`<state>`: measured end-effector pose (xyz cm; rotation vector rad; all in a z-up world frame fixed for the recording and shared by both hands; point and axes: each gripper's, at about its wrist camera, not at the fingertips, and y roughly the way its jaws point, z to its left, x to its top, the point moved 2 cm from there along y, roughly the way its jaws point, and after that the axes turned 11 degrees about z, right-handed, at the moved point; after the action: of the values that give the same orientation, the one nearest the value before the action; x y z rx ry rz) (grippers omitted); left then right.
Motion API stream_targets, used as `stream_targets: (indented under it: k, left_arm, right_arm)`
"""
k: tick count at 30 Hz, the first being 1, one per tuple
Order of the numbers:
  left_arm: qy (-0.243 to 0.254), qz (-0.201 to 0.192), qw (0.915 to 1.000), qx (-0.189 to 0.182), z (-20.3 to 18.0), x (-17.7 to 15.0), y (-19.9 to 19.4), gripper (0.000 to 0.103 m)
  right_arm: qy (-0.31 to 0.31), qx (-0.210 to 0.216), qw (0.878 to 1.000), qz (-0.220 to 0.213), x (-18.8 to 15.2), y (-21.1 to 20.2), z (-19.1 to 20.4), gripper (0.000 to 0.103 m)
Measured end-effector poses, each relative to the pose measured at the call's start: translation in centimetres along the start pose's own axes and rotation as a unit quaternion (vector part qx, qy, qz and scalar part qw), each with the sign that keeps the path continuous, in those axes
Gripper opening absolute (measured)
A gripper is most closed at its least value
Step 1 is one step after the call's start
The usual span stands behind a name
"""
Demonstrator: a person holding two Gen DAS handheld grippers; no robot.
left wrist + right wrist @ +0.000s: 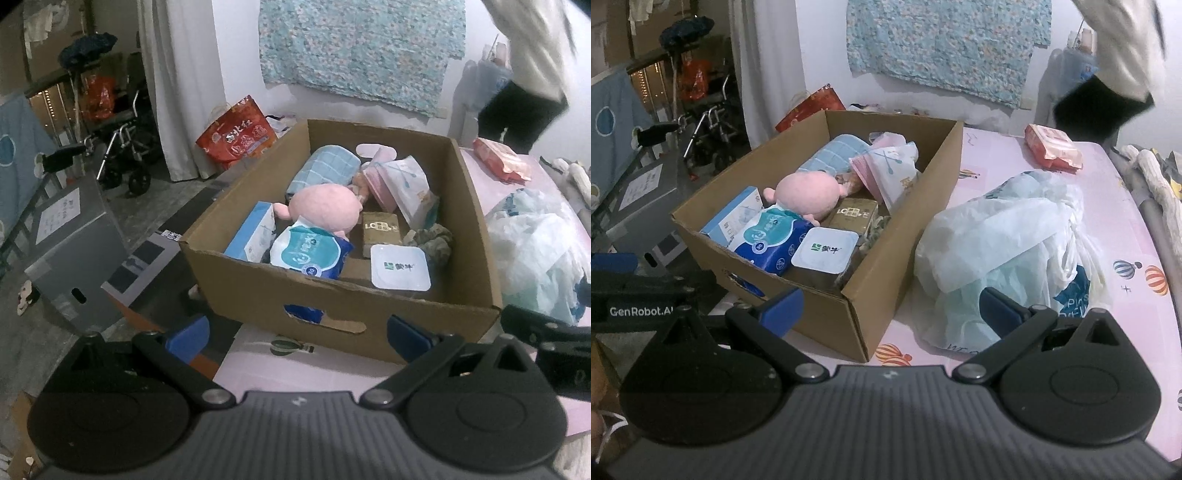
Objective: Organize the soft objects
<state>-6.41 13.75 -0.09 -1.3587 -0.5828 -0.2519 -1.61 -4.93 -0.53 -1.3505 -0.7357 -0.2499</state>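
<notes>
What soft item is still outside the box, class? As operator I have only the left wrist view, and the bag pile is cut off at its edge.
Observer: The plastic bag pile lies whole on the pink sheet, right of the cardboard box, with a dark blue print at its near end.
Operator: Is the right gripper holding anything?
Observer: No. The right gripper is open and empty, one finger before the box, one before the bag.

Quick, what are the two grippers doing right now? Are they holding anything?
Left gripper: open, fingers wide apart, holding nothing, in front of the cardboard box.
Right gripper: open, holding nothing, near the plastic bag.
</notes>
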Motion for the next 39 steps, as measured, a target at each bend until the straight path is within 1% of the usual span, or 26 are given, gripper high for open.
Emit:
stream_targets:
  k: [8,12,23,31,39]
  left_arm:
    - [0.006,0.012,0.9999,-0.009,-0.5,-0.4,0.5,0.103]
    - [0.021,0.022,0.9993,-0.020,-1.0,-0.5,0.7,0.103]
    - [0.048,0.044,0.9975,-0.027,-2.6,-0.7,1.5,0.103]
    - [0.049,0.045,0.9973,-0.031,-3.1,-0.5,1.2,0.103]
    - [0.052,0.037,0.9975,-0.030,-3.2,-0.4,0.6,0.103]
  right_arm:
    - [-0.004,-0.002,1.000,0.005,-0.2,0.2,0.1,0.102]
    - [-0.002,-0.004,1.000,0.005,-0.3,0.2,-0.2,0.102]
    - [0.014,-0.019,1.000,0.015,-0.6,0.7,-1.6,0.102]
    - [0.022,-0.014,1.000,0.013,-0.6,0.5,-2.2,0.102]
    - [0.026,-0.012,1.000,0.008,-0.6,0.2,-2.3,0.102]
